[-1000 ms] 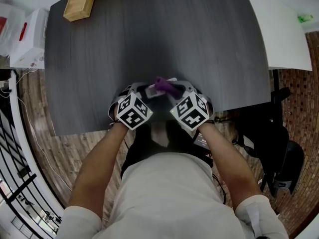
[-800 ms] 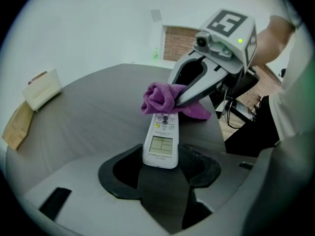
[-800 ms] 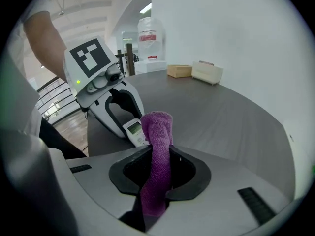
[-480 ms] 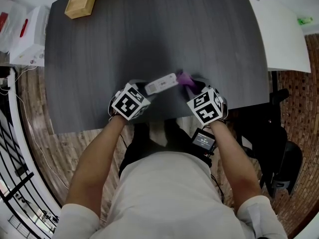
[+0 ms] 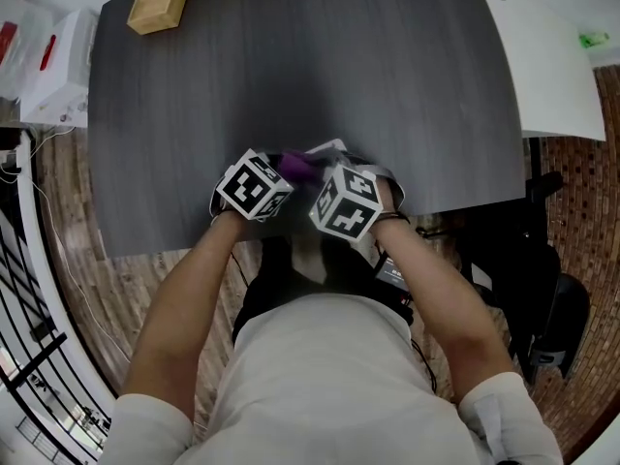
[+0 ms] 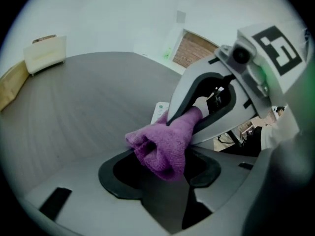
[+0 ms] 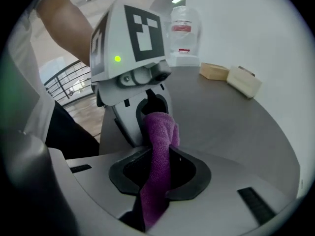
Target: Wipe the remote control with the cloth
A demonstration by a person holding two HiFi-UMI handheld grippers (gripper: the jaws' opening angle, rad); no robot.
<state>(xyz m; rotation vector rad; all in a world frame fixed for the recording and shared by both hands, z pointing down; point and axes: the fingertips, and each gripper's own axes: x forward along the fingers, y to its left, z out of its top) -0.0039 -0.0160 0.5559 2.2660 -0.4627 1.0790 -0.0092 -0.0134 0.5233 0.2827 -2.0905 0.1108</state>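
Two hand-held grippers, right (image 7: 157, 157) clamped on cloth (image 7: 160, 131), left (image 6: 163, 167) seemingly gripping remote (image 6: 159, 110)

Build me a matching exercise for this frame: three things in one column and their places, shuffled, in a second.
Things:
1. purple cloth
2. remote control
3. wooden block

Places:
A. at the far left corner of the table
B. in the left gripper, with one white end showing past the cloth
C. pinched in the right gripper

Pairs: 1-C, 2-B, 3-A
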